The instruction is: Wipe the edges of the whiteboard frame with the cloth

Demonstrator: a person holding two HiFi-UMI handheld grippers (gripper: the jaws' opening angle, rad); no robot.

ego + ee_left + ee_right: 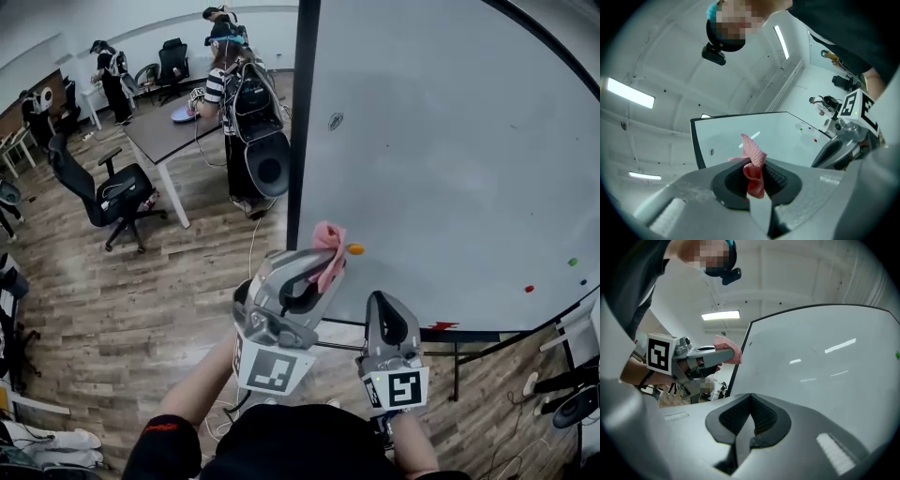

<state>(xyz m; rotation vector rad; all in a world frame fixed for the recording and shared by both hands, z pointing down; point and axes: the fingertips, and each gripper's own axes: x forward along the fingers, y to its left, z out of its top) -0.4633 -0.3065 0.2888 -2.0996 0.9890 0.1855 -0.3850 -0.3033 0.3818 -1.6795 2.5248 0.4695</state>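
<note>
A large whiteboard (441, 141) with a black frame (300, 122) fills the right of the head view. My left gripper (328, 270) is shut on a pink cloth (328, 246), held up near the board's lower left corner, just right of the frame's left edge. In the left gripper view the cloth (753, 157) sticks out from the shut jaws of the left gripper (755, 177), with the frame (696, 145) beyond. My right gripper (382, 305) hangs lower, in front of the bottom edge, shut with nothing in it (750, 404). The right gripper view shows the cloth (727, 346) beside the frame (740, 357).
An orange magnet (355, 249) sits on the board by the cloth; red (529, 289) and green (573, 262) magnets lie at the lower right. A person (234, 94) stands at a table (173, 131) left of the board. Office chairs (108, 192) and a cable (253, 244) occupy the wooden floor.
</note>
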